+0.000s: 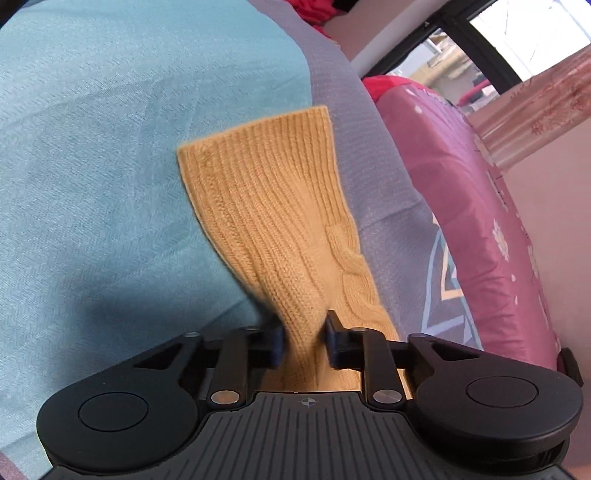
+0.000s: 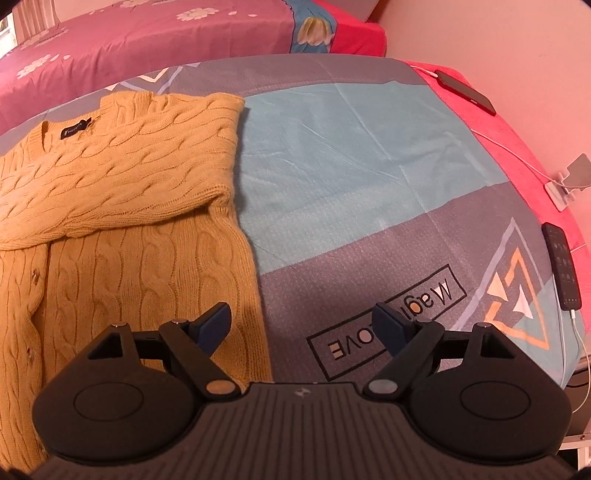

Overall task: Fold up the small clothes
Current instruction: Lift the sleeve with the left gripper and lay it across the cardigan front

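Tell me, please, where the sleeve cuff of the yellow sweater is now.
In the left wrist view, the ribbed cuff lies mid-frame on the blue-grey bedsheet, ahead of the left gripper, which pinches the sleeve further down.

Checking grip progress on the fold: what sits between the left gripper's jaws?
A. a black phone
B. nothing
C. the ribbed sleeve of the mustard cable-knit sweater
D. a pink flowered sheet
C: in the left wrist view the left gripper pinches the mustard knit sleeve between its blue pads.

home bedroom, patterned bedspread (image 2: 369, 155), pink floral quilt (image 2: 147, 33), curtain (image 1: 546, 99)
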A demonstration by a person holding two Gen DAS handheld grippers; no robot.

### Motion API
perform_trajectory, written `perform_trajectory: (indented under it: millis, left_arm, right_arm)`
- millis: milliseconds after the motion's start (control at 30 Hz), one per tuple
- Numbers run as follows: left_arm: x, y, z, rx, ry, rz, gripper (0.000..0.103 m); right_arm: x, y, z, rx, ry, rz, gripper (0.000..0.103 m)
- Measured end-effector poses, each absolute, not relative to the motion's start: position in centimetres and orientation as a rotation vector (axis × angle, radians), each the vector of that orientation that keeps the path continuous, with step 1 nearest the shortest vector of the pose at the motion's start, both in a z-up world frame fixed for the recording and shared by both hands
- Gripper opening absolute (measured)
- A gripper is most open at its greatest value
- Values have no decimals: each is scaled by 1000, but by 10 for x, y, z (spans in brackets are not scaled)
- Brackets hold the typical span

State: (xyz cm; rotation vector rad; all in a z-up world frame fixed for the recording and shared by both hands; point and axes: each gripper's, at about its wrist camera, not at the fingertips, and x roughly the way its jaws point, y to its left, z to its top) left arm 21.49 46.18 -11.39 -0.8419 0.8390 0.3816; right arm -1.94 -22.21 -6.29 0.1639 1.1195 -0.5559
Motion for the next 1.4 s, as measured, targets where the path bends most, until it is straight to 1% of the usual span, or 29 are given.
perform_trajectory:
  millis: [100, 167, 267, 300, 400, 533, 733, 867, 967, 1000, 1133, 1167, 1267, 1400]
  left_arm:
    - [211, 460, -117, -800, 848, 384, 85]
    - [214, 465, -120, -819, 862, 384, 89]
    - [219, 470, -117, -852, 865, 399, 88]
    - [221, 468, -113, -831, 861, 398, 78]
    - [226, 446, -90, -701, 841, 367, 75]
    - [225, 400, -54, -550, 794, 261, 76]
    - [217, 308, -9, -389, 741, 45, 76]
    - [208, 229, -3, -300, 747, -124, 76]
    - [198, 166, -15, -238, 794, -278, 75]
    - [194, 145, -22, -204, 818, -321, 86]
    - [168, 86, -49, -120, 916, -468, 97]
    - [160, 80, -54, -108, 931, -484, 102]
    - [137, 81, -65, -114, 957, -482, 103]
    - [120, 114, -80, -184, 1028, -402, 103]
  right_arm:
    - [-19, -219, -63, 160, 1121, -551, 87]
    - [-17, -217, -63, 150, 1121, -551, 87]
    - [-16, -213, -63, 152, 1118, -543, 87]
    - [-15, -211, -63, 152, 1116, -537, 87]
    - [-12, -206, -64, 142, 1109, -520, 87]
    - [-6, -202, -64, 120, 1089, -486, 87]
    - [4, -203, -63, 163, 1029, -455, 87]
    - [6, -199, -63, 158, 997, -424, 87]
    - [5, -198, -60, 194, 972, -391, 87]
    - [6, -197, -60, 210, 967, -374, 87]
    - [11, -194, -57, 301, 944, -287, 87]
    - [14, -193, -57, 336, 942, -249, 87]
    - [26, -183, -60, 425, 950, -129, 88]
    - [50, -162, -68, 512, 976, 9, 88]
